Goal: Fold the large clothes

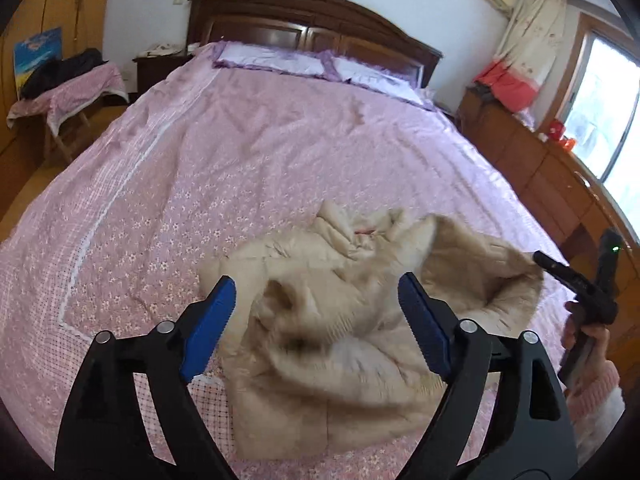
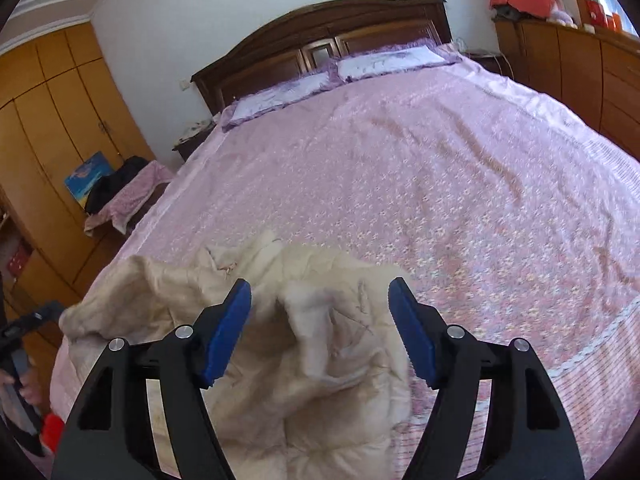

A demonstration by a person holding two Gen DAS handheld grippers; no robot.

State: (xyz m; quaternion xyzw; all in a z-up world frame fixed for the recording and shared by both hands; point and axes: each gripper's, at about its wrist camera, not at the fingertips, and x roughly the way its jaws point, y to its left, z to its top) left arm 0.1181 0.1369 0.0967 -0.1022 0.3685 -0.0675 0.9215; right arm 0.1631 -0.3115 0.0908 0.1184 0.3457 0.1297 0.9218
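A large beige quilted coat (image 1: 340,320) lies crumpled near the foot of the bed (image 1: 260,152), blurred in both views. My left gripper (image 1: 316,292) hovers above it, open, its blue pads (image 1: 212,324) clear of the fabric. In the right wrist view the same coat (image 2: 304,360) spreads below my right gripper (image 2: 320,296), which is also open with nothing pressed between its pads (image 2: 228,332). The right gripper's body and the hand holding it (image 1: 588,320) show at the right edge of the left wrist view. The left gripper's body (image 2: 24,328) shows at the left edge of the right wrist view.
The pink floral bedspread (image 2: 440,184) covers the bed, with two pillows (image 1: 320,66) under a dark wooden headboard (image 1: 312,20). A stool with piled clothes (image 1: 68,88) stands left of the bed. Wooden cabinets (image 1: 540,168) and a window run along the right, wardrobes (image 2: 52,128) along the left.
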